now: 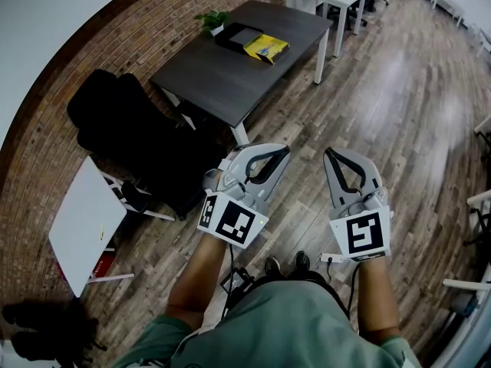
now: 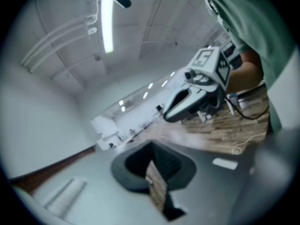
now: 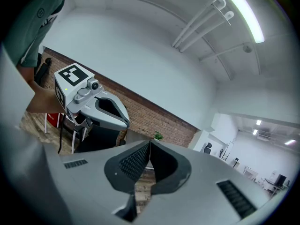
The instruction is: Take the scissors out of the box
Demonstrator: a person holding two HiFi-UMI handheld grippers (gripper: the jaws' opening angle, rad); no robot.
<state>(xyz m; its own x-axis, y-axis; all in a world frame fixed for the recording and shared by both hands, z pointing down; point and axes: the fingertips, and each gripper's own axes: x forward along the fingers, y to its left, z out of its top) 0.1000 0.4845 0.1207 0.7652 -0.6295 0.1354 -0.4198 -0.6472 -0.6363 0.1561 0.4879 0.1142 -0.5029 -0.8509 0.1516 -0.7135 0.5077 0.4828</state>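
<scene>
Tongs are held clenched on nothing, left tongs (image 1: 282, 153) beside right tongs (image 1: 330, 155), above the wooden floor (image 1: 399, 106); the scissors and box cannot be made out in any view; one dark surface (image 1: 230, 79) ahead is laden with one yellow item (image 1: 266, 47), one black item (image 1: 238, 34), one plant (image 1: 213, 21)

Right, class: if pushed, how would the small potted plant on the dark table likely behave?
The potted plant looks small, so probably light, sliding easily on the smooth dark table. Its leaves spread wider than its pot, so a high push might tip it. The leaves would likely bend.
</scene>
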